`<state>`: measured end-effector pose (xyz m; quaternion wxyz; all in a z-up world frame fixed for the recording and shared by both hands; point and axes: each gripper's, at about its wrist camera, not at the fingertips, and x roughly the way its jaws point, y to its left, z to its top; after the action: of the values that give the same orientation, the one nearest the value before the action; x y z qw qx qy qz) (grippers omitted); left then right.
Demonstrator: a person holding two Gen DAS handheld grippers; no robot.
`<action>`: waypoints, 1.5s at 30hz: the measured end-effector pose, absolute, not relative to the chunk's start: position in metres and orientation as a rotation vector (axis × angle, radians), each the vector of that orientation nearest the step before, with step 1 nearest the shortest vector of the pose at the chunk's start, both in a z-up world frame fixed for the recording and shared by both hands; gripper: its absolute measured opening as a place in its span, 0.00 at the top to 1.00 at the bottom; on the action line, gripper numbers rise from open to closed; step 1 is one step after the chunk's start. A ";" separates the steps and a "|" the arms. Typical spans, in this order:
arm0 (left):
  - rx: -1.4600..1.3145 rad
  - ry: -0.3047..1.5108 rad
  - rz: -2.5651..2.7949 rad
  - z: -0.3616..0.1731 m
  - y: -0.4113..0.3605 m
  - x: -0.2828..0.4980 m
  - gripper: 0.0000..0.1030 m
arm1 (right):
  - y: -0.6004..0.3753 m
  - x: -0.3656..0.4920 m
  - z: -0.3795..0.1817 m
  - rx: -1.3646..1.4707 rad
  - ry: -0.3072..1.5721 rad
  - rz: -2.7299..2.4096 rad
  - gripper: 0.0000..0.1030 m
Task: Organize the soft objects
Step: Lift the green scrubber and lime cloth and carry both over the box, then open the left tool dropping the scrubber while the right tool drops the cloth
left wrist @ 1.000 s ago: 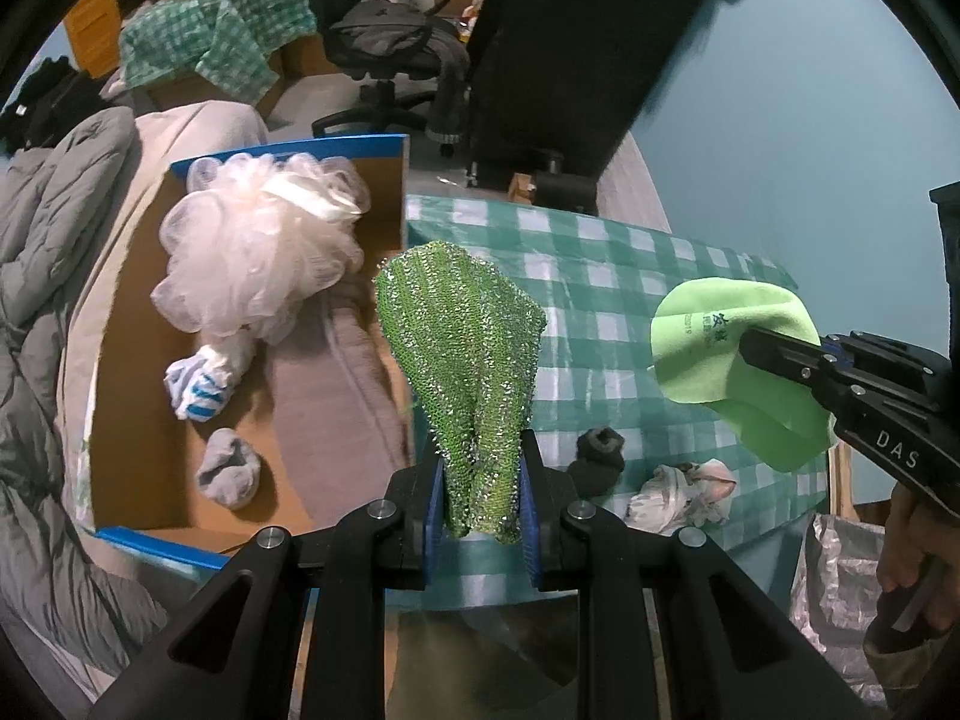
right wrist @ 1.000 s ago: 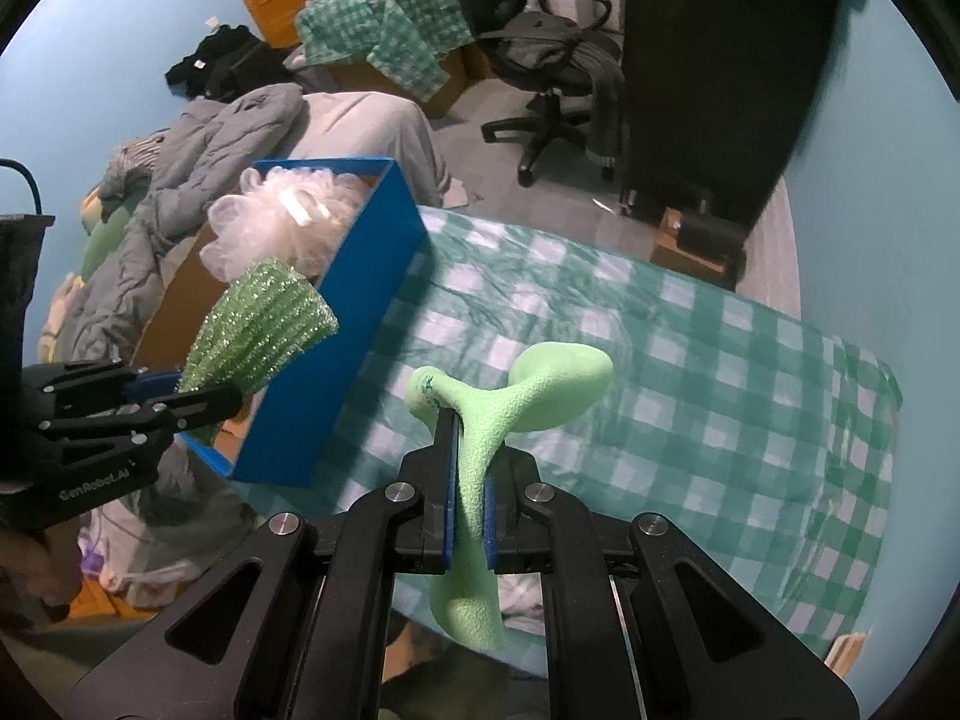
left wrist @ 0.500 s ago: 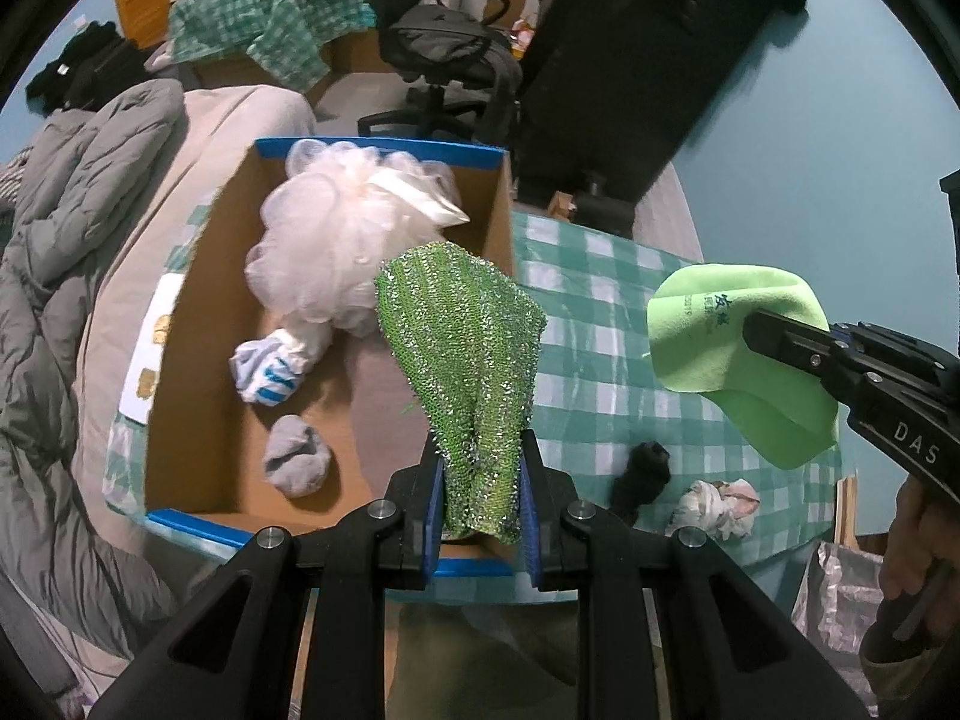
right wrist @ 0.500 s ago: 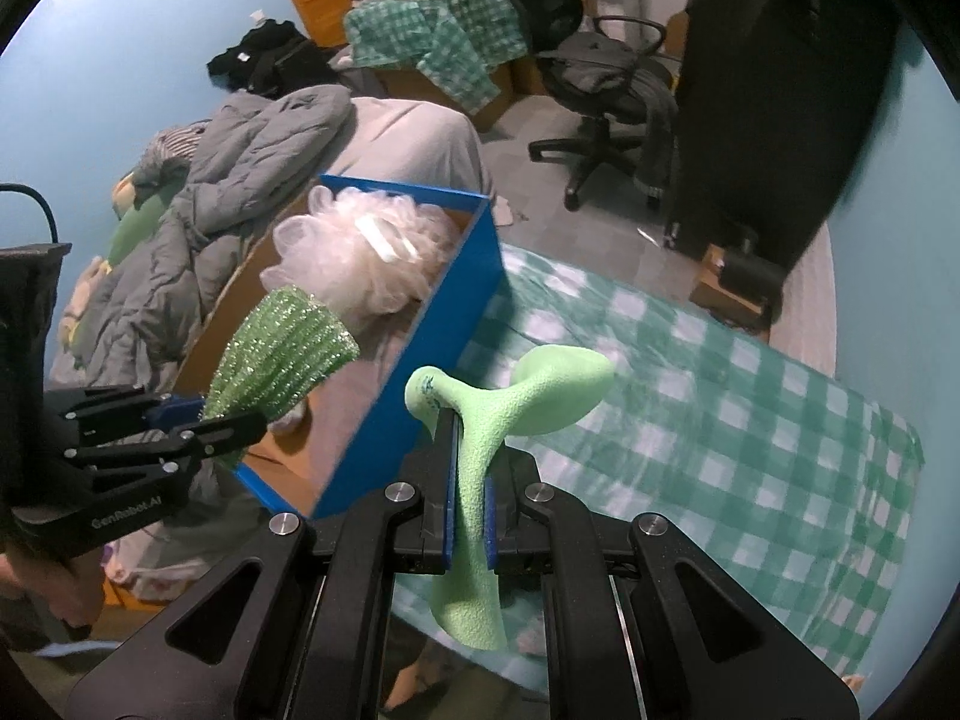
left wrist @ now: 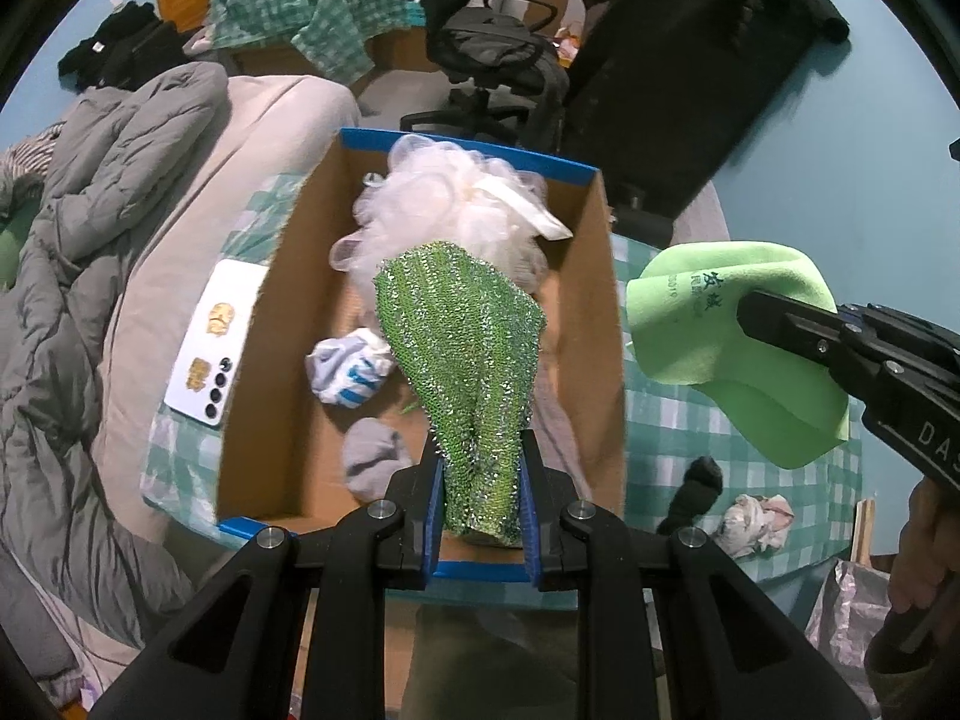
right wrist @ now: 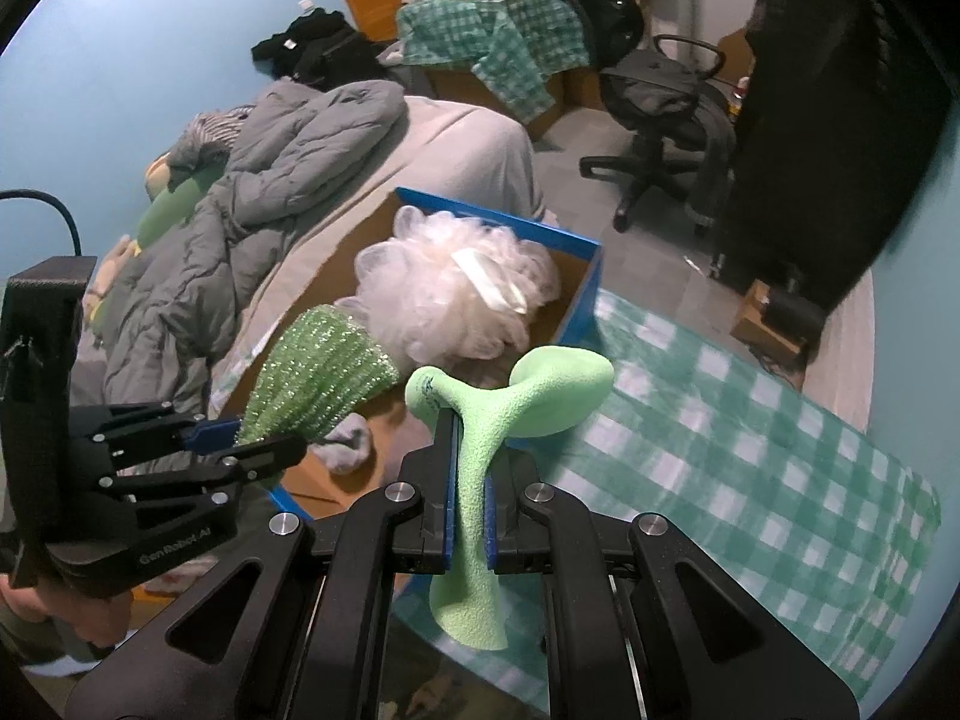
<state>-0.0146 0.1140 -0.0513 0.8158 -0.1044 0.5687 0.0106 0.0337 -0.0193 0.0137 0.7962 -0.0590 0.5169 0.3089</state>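
My left gripper (left wrist: pixel 481 504) is shut on a sparkly green scrub cloth (left wrist: pixel 465 360) and holds it above the open blue-edged cardboard box (left wrist: pixel 282 372). The box holds a white bath pouf (left wrist: pixel 456 210), a blue-and-white sock ball (left wrist: pixel 351 369) and a grey sock ball (left wrist: pixel 375 462). My right gripper (right wrist: pixel 469 516) is shut on a light green cloth (right wrist: pixel 510 402), held over the box's near right corner (right wrist: pixel 585 294). The light green cloth also shows in the left wrist view (left wrist: pixel 738 342), right of the box.
A black sock (left wrist: pixel 690 495) and a crumpled white rag (left wrist: pixel 756 522) lie on the green checked cloth (right wrist: pixel 750 450). A white phone (left wrist: pixel 216 342) lies left of the box. A grey duvet (left wrist: pixel 66 252), an office chair (right wrist: pixel 654 120) and black luggage (left wrist: pixel 678 78) stand around.
Both grippers have moved left with their cloths. The green scrub cloth now hangs over the box's inside, and the light green cloth has come close to the box's right wall.
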 end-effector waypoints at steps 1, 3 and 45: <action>-0.224 1.214 0.027 -0.052 0.117 -0.014 0.80 | -0.016 0.034 0.013 -0.130 1.112 0.668 0.94; -0.226 1.215 0.032 -0.054 0.123 -0.014 0.79 | -0.005 0.035 0.010 -0.139 1.116 0.677 0.94; -0.189 1.344 0.150 -0.101 0.152 -0.007 0.36 | 0.030 0.053 -0.042 -0.173 1.277 0.668 0.41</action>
<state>-0.0074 0.1520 -0.1015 0.7757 -0.0875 0.6211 0.0693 0.0526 0.0298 -0.0420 0.7480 -0.0791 0.5839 0.3056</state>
